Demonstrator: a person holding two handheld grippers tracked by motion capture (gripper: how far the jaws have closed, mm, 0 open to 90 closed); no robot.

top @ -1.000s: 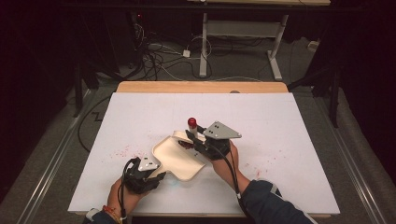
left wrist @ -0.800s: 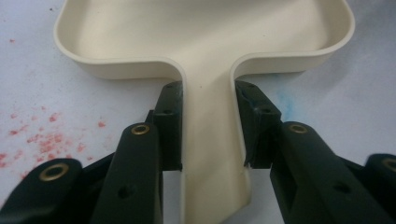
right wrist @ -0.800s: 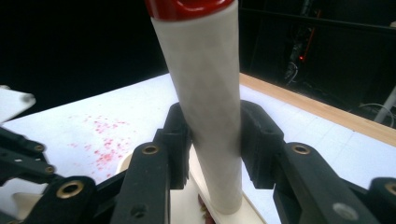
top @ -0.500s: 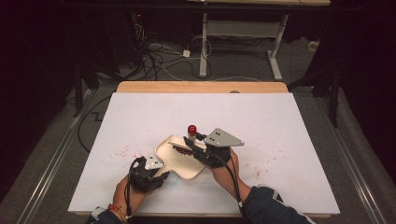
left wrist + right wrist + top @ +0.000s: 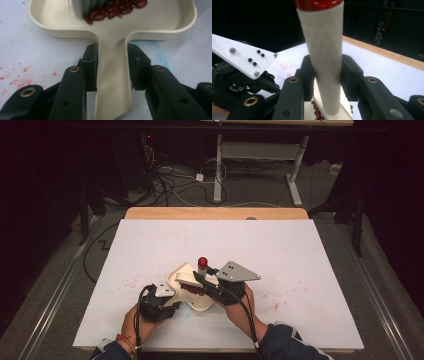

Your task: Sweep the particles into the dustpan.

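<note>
Right gripper [image 5: 204, 279] swept its white bristled brush [image 5: 325, 62] across smooth cream dustpan [image 5: 160, 18].

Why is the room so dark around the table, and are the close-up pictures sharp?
High view: the white table is brightly lit while the room behind is nearly black. Left gripper view: the cream dustpan handle is crisp, the beans soft. Right gripper view: the brush handle is slightly blurred against a dark background.

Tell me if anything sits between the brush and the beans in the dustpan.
Nothing visible does. The brush, clamped in the right gripper, already has its head against the red beans inside the cream dustpan, whose handle the left gripper grips.
</note>
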